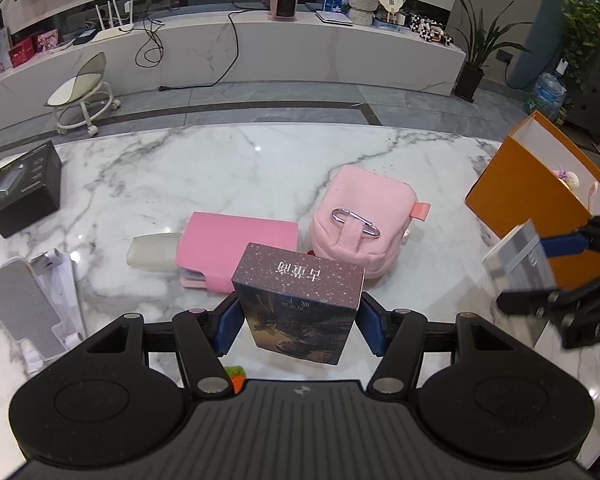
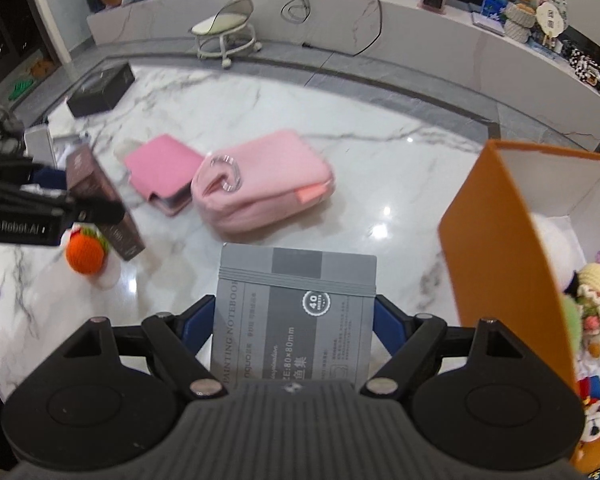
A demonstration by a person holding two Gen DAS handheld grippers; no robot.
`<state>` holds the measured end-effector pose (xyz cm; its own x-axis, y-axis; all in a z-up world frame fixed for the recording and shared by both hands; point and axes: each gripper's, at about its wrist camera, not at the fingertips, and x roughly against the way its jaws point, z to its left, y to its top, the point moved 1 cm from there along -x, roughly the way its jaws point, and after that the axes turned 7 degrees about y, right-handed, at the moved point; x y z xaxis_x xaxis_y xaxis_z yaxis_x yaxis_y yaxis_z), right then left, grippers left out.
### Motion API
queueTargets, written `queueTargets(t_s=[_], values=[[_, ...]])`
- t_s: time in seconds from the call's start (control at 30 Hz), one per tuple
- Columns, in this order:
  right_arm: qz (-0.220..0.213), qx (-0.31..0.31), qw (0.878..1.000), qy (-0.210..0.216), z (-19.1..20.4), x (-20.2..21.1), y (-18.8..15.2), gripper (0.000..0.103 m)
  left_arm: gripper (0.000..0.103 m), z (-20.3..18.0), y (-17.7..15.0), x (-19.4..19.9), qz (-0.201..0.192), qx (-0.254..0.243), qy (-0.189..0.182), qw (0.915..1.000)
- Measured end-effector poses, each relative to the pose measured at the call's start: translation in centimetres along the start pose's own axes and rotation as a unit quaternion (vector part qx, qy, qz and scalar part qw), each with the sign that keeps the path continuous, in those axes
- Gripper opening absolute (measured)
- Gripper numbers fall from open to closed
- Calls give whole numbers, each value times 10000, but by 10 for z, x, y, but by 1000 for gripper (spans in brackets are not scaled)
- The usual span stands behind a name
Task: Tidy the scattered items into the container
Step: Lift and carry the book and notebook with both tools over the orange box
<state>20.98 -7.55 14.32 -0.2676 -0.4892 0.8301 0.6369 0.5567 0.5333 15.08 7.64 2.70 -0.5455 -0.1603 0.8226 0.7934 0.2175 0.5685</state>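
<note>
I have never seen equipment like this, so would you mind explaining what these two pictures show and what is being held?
These are two handheld grippers, one in each of a person's hands, each with a wide-angle camera looking forward along its two fingers. One picture comes from the left gripper, which is shut on a dark starry box. The other comes from the right gripper, which is shut on a grey painting notebook. Each gripper also shows at the edge of the other's picture. On the marble table lie a pink pouch, a pink wallet-like case, a black box and a crocheted orange. The orange container on the right already holds some plush toys.
</note>
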Motion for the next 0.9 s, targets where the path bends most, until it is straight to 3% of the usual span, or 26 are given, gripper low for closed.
queueTargets(t_s=[0.4, 0.9], values=[[-647, -442, 9969, 43, -31, 49, 14, 83, 70, -36, 42, 42, -242, -400, 204, 9987], [-1358, -1248, 9829, -23, -96, 107, 9, 83, 70, -135, 99, 60, -589, -1095, -87, 9922]])
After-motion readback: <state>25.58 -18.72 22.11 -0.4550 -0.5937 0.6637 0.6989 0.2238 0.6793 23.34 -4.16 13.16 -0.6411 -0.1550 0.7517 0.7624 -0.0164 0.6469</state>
